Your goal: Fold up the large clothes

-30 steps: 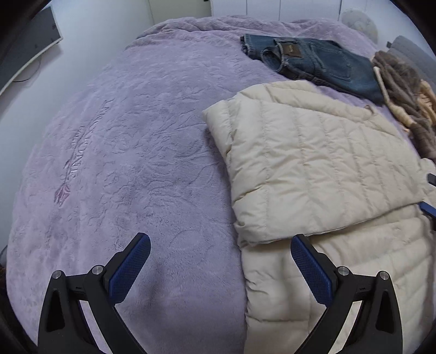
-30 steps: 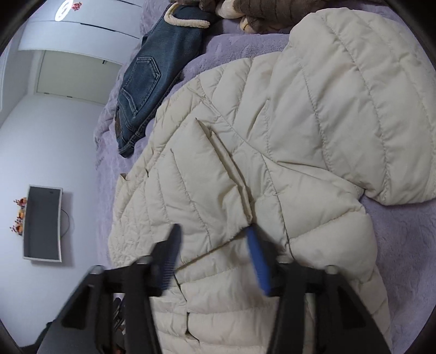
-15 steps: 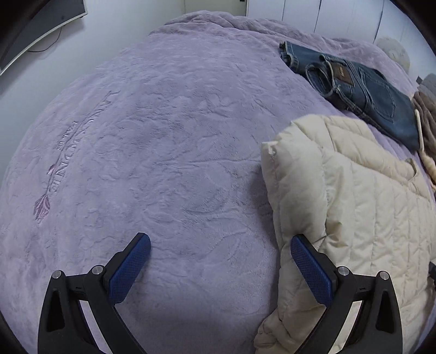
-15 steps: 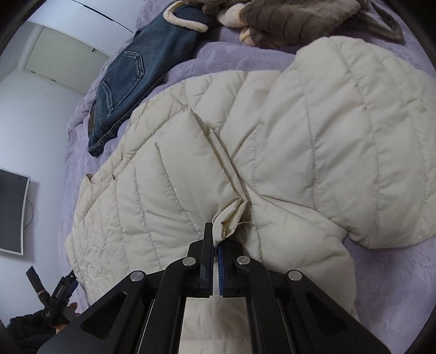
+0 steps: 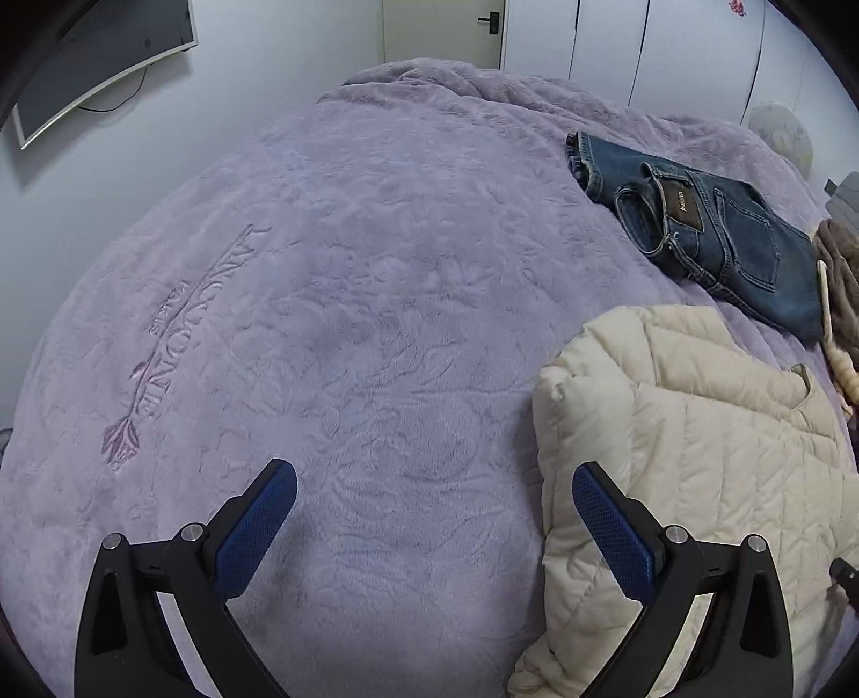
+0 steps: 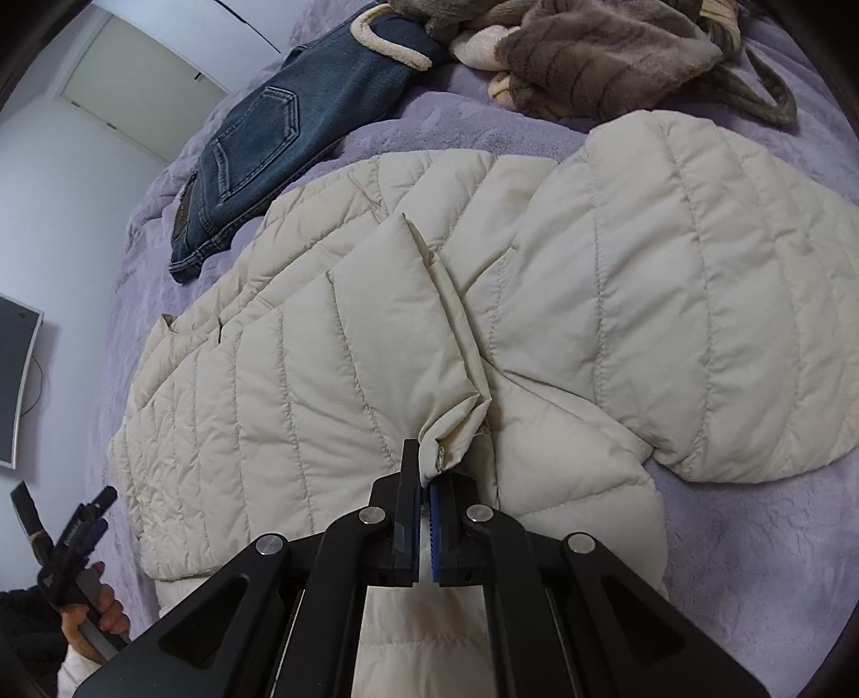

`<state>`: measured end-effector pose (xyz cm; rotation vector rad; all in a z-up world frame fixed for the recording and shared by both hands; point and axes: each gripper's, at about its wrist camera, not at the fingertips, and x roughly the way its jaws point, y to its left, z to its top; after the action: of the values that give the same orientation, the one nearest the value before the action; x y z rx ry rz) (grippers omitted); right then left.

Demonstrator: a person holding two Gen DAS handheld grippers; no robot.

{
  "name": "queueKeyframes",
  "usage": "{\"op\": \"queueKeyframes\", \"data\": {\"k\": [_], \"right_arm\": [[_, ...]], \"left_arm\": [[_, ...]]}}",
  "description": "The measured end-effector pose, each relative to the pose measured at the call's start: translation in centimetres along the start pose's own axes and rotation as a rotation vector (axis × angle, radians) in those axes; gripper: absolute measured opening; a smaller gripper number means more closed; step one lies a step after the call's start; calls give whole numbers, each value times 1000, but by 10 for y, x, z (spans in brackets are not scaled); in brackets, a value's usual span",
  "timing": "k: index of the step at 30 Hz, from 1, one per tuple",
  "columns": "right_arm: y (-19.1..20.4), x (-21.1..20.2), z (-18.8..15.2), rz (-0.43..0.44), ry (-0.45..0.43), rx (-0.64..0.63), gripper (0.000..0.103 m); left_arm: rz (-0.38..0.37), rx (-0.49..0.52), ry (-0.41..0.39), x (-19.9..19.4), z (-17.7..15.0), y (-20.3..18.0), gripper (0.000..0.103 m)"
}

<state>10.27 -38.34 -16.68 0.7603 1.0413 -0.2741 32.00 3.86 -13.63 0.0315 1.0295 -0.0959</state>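
The right gripper [image 6: 427,483] is pinching the cream puffer jacket [image 6: 333,343] cuff on the purple bedspread [image 5: 349,322], left gripper [image 5: 429,531] hovering spread empty; should be lifting slowly, sleeve inward.

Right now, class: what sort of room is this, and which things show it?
Most likely a bedroom: a bed under a purple plush blanket, wardrobe doors behind it, and a wall-mounted screen.

A home bedroom: a bed under a lilac plush blanket [image 5: 376,322], white wardrobe doors [image 5: 644,48], a wall-mounted screen [image 5: 102,59].
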Motion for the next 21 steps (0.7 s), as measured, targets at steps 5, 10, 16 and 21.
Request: {"op": "queueKeyframes", "data": {"k": [5, 10, 16, 21], "right_arm": [[-4, 13, 4, -27, 16, 17, 3], [0, 21, 12, -76, -8, -7, 3], [1, 17, 12, -78, 15, -5, 3], [1, 4, 7, -68, 31, -25, 5]], "left_arm": [[50, 64, 39, 32, 10, -26, 103], [85, 66, 63, 55, 23, -40, 103], [68, 95, 41, 34, 26, -26, 103], [45, 99, 33, 12, 20, -11, 103]]}}
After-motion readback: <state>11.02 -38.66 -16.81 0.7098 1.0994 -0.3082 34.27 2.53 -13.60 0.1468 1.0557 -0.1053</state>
